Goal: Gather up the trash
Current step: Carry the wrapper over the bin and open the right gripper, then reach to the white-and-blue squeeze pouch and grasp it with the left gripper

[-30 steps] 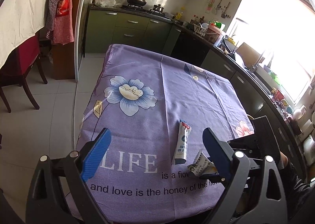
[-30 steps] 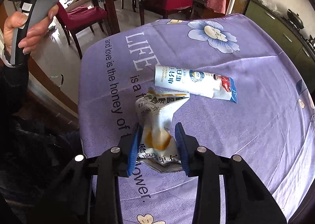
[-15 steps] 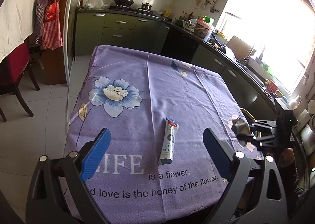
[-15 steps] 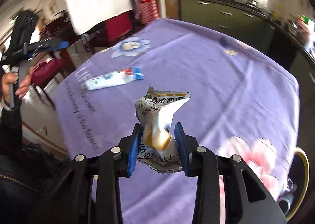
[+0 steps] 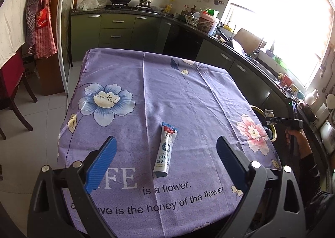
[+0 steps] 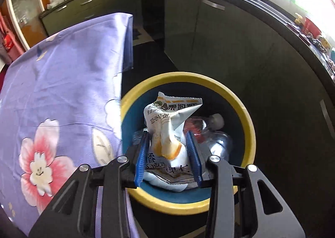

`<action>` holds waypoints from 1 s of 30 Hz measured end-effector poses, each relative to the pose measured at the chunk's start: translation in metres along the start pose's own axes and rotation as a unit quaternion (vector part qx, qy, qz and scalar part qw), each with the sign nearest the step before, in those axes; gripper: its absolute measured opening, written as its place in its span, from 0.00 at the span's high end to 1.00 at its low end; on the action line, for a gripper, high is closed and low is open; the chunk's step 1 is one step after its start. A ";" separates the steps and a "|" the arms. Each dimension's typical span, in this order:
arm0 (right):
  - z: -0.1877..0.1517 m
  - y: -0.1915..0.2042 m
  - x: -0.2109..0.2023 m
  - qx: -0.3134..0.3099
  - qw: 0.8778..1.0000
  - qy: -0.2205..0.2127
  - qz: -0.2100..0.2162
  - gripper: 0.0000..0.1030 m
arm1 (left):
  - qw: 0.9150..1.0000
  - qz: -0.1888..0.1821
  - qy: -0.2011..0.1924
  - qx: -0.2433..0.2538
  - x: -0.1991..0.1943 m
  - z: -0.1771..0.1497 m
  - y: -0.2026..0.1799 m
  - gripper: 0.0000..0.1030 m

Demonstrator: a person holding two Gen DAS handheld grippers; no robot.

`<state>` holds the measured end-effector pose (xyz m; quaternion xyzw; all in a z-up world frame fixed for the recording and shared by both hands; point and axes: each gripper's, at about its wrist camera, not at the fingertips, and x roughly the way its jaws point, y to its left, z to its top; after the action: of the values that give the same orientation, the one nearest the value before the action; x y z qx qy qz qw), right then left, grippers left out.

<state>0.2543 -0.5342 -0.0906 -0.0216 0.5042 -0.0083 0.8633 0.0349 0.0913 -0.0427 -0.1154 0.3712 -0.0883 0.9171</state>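
Note:
My right gripper (image 6: 167, 139) is shut on a crumpled white snack wrapper (image 6: 167, 125) and holds it above the open mouth of a yellow-rimmed blue trash bin (image 6: 247, 120) beside the table. A clear plastic bottle (image 6: 217, 137) lies in the bin. In the left wrist view the right gripper (image 5: 270, 115) with the wrapper is at the table's right edge, over the bin (image 5: 257, 110). My left gripper (image 5: 165, 152) is open and empty above the table's near end. A white and blue tube-shaped wrapper (image 5: 165, 152) lies on the purple tablecloth (image 5: 167, 91) between its fingers.
Dark kitchen cabinets (image 6: 230, 35) stand close behind the bin. The counter (image 5: 251, 53) runs along the table's right side with a sink and dishes. A red chair (image 5: 12, 83) stands on the floor at the left.
My right gripper carried the snack wrapper off the table to the right and now holds it over the bin. The left gripper stayed open and drifted slightly over the tube wrapper.

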 end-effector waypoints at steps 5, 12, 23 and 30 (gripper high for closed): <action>0.002 -0.014 0.002 0.030 0.998 -0.020 -0.057 0.51 | 1.000 -0.001 0.009 0.012 0.004 0.001 -0.007 0.11; -0.039 0.022 -0.036 0.012 0.999 -0.051 -0.004 0.45 | 0.998 -0.008 0.031 0.051 0.020 -0.002 -0.022 0.10; -0.099 0.077 -0.083 -0.002 0.993 -0.076 0.096 0.40 | 0.988 -0.006 0.104 0.118 0.071 -0.005 -0.040 0.10; -0.105 0.093 -0.085 -0.012 0.990 -0.080 0.115 0.39 | 0.975 0.016 0.158 0.157 0.115 -0.010 -0.048 0.10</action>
<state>0.1199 -0.4412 -0.0722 0.0251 0.4328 0.0986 0.8957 0.1059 0.0153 -0.1124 0.0517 0.4950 -0.1476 0.8547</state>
